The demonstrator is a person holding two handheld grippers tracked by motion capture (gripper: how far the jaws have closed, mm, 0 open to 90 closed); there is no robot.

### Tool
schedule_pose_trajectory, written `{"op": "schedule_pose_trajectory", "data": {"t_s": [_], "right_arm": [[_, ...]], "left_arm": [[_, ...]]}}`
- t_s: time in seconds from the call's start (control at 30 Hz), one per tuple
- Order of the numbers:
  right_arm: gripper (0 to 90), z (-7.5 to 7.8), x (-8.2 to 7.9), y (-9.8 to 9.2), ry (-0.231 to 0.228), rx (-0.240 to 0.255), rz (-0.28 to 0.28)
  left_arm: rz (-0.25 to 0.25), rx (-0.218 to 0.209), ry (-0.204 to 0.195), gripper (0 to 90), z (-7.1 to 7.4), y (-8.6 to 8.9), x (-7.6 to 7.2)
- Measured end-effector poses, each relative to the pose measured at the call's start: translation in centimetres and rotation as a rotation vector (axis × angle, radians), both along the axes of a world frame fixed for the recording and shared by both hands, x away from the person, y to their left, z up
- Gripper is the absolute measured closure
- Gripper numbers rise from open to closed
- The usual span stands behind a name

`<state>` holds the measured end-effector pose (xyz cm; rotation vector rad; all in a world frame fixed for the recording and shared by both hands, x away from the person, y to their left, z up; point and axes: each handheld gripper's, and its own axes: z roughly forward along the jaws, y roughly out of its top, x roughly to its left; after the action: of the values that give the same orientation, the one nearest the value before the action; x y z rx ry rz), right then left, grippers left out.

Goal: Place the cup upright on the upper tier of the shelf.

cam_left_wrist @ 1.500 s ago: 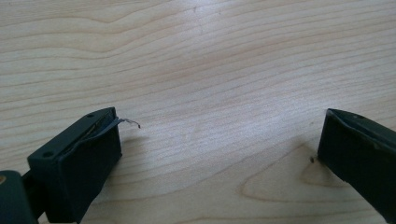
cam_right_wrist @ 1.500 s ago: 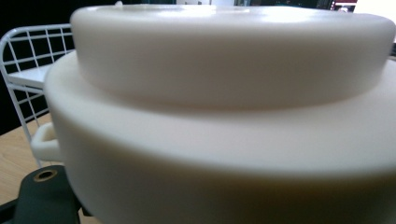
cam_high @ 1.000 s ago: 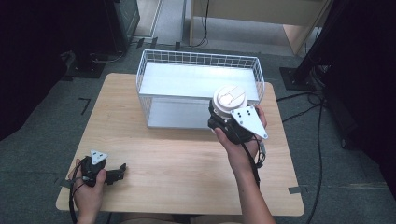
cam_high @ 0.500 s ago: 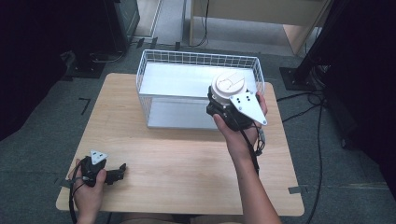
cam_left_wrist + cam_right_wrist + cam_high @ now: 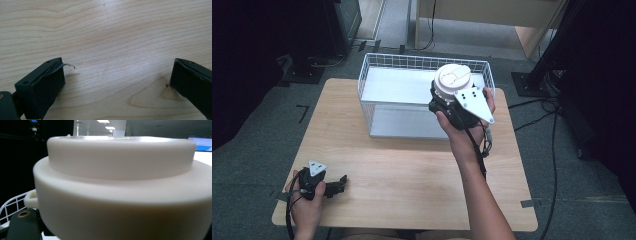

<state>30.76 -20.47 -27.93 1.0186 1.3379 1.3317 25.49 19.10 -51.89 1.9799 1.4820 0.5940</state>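
Nearest the person, the left gripper (image 5: 334, 187) is resting on the tabletop (image 5: 412, 170) by its front-left edge, fingers (image 5: 42, 85) spread wide and empty. Bare wood is lying open across the middle. Farther off, the right gripper (image 5: 447, 102) is gripping a white lidded container (image 5: 453, 80) above the wire basket (image 5: 377, 62) (rim close below); tilting could be loosening that smooth hold, or clipping wire.

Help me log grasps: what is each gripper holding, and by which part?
The right gripper holds a white round container by its lower body. The left gripper holds nothing; its jaws stand open over the table.
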Motion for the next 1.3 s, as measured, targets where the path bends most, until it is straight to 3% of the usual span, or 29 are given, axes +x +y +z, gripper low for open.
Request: {"op": "schedule_pose_trajectory", "data": {"t_s": [0.4, 0.7, 0.93, 1.3], "right_arm": [[15.4, 0.7, 2.6, 0.9, 0.006, 0.001, -0.002], [15.4, 0.5, 4.7, 1.4, 0.003, -0.033, -0.018], [15.4, -0.2, 6.7, 1.4, 0.032, -0.003, -0.034], [15.4, -0.6, 9.6, 1.3, 0.038, 0.031, -0.057]], "left_arm": [[0.001, -0.003, 0.0, 0.0, 0.0, 0.0, 0.0], [-0.001, -0.005, 0.002, 0.0, 0.0, 0.1, 0.0], [0.0, -0.008, 0.0, 0.0, 0.0, 0.1, 0.0], [0.0, -0.011, 0.0, 0.0, 0.0, 0.1, 0.0]]}}
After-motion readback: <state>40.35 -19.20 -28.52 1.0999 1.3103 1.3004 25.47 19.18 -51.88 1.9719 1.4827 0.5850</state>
